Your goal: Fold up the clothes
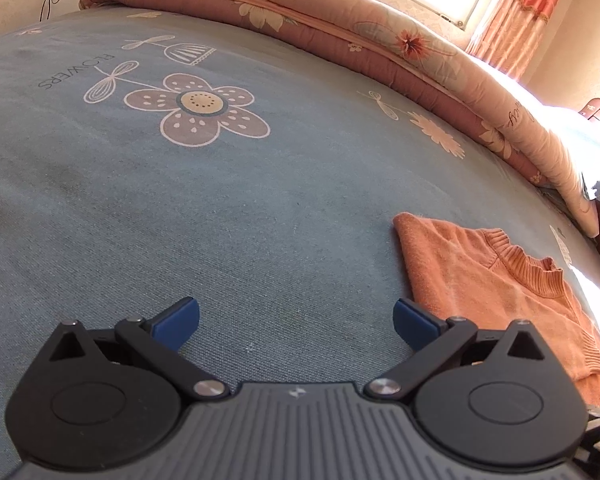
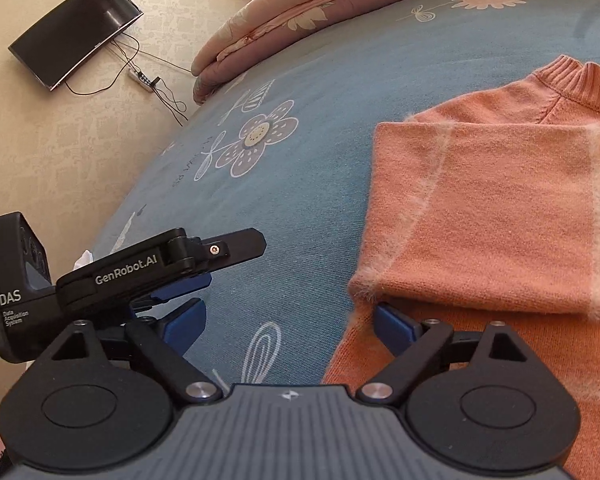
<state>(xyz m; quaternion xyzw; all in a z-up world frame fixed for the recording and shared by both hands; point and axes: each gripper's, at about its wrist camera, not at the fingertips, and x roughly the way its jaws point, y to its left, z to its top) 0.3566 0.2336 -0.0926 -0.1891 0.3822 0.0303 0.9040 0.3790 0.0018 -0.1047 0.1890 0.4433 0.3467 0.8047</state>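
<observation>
The left tool (image 1: 296,322) is spread wide with nothing between its blue rubber-faced pads; its black link arms and ribbed grey housing hover over bare bedsheet (image 1: 180,208). The right tool (image 2: 290,326) is equally wide apart and holds nothing, though its right blue pad sits at the lower edge of the folded sleeve of the orange sweater (image 2: 500,208); whether it touches the knit I cannot tell. In the right wrist view the left tool appears again at the left, a matte black body printed with white lettering, its flat finger pointing across the sheet, well apart from the sweater.

The sweater is a soft, fuzzy knit with a ribbed mock-neck collar and pale, worn-looking crease lines. It lies flat on the bed, a sleeve folded across the chest so that its straight edges form a neat rectangular panel. In the left wrist view the sweater (image 1: 496,292) lies to the right of that tool, its rounded shoulder corner nearest the open sheet.

The bedsheet is a blue-grey woven cotton printed with a large mauve flower (image 1: 208,108), smooth and nearly wrinkle-free. A broad stretch of it lies open to the left of the sweater and ahead of both tools. Along the far edge of the bed runs a folded quilt (image 1: 340,40), padded, pink and mauve with a floral print. Past the bed's left edge a dark flat screen (image 2: 76,32) leans on a textured cream wall, above a power strip (image 2: 142,78) with trailing cables.
</observation>
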